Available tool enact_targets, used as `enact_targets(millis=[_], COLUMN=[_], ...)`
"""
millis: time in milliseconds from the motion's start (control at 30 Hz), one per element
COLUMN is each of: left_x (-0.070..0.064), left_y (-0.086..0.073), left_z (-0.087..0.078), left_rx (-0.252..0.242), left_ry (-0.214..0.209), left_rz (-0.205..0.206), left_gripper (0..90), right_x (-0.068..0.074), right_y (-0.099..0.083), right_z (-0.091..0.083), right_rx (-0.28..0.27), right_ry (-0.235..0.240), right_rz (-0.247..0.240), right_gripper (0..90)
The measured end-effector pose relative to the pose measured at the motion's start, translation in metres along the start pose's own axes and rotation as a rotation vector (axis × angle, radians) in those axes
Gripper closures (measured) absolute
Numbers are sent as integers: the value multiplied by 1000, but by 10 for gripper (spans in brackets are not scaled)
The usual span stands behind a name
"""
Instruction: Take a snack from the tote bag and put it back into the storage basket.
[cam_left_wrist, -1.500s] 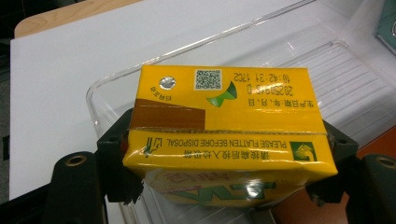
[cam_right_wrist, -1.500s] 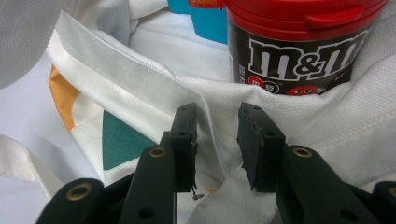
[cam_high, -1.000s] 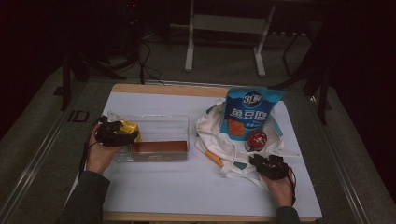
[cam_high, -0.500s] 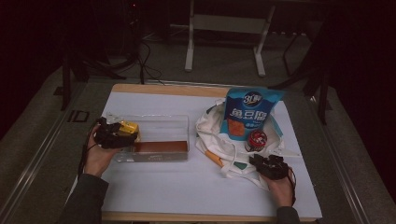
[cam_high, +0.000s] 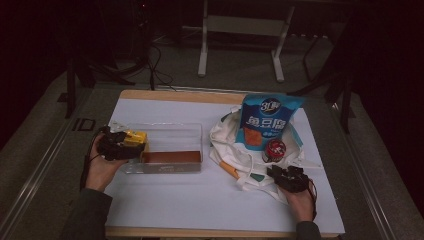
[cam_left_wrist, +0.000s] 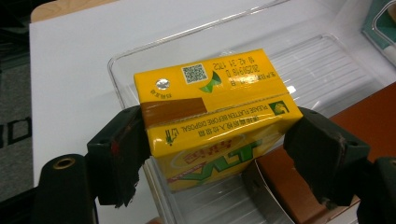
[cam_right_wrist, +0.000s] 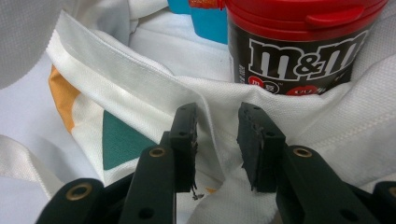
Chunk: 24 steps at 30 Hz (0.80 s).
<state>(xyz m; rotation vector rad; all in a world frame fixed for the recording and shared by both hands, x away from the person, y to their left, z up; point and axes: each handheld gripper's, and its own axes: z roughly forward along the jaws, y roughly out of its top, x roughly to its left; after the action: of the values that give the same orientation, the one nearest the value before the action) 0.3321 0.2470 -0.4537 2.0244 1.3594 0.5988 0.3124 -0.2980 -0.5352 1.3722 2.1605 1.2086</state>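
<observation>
My left gripper (cam_high: 129, 145) (cam_left_wrist: 219, 154) is shut on a yellow drink carton (cam_high: 135, 137) (cam_left_wrist: 210, 107), with one jaw on each side of it. The carton hangs over the left end of a clear plastic tray (cam_high: 170, 128) (cam_left_wrist: 327, 65). A brown box (cam_high: 170, 157) (cam_left_wrist: 373, 112) lies along the tray's near side. My right gripper (cam_high: 281, 175) (cam_right_wrist: 217, 126) sits at the near edge of a white cloth bag (cam_high: 227, 145) (cam_right_wrist: 140, 93), its jaws close together on a fold of the cloth. A red-lidded M&M's jar (cam_high: 274, 149) (cam_right_wrist: 299, 51) stands just beyond it.
A blue snack pouch (cam_high: 267, 120) (cam_right_wrist: 201, 18) stands upright on the bag behind the jar. The white table top (cam_high: 200, 200) has bare room in front of the tray and the bag. Dark floor and stand legs lie beyond the far edge.
</observation>
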Motion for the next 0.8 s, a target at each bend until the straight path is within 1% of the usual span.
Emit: enact_targets(millis=[167,267,367,400,433,500,567,633,700,733,800], left_x=[1,4,1,1,1,0,0,-1,0,0,0], left_y=[0,0,3,3,7,10,12,13,13,14,14], left_z=[-2,-3,-10,-10,-13,-15,-16,-15,-15,-15,-15], left_rx=[-9,-13,-44,-44,-49,-45,-48,-45,-55,-58,-63], left_ry=[36,31,41,41,33,30,12,18,0,6,1], left_rz=[4,3,26,26,34,45,47,51,49,47,52], left_gripper=[186,171,191,194,194,182,176,175,168,158,158], right_x=[0,0,0,0,0,0,0,0,-1,-1,-1], right_y=[0,0,0,0,0,0,0,0,0,0,0], right_z=[0,0,0,0,0,0,0,0,0,0,0], right_rx=[0,0,0,0,0,0,0,0,0,-1,-1], right_ry=[1,1,2,2,1,2,2,3,4,5,5], right_rz=[2,1,2,2,2,3,2,3,4,5,6], right_gripper=[678,678,678,678,678,678,678,678,677,677,677])
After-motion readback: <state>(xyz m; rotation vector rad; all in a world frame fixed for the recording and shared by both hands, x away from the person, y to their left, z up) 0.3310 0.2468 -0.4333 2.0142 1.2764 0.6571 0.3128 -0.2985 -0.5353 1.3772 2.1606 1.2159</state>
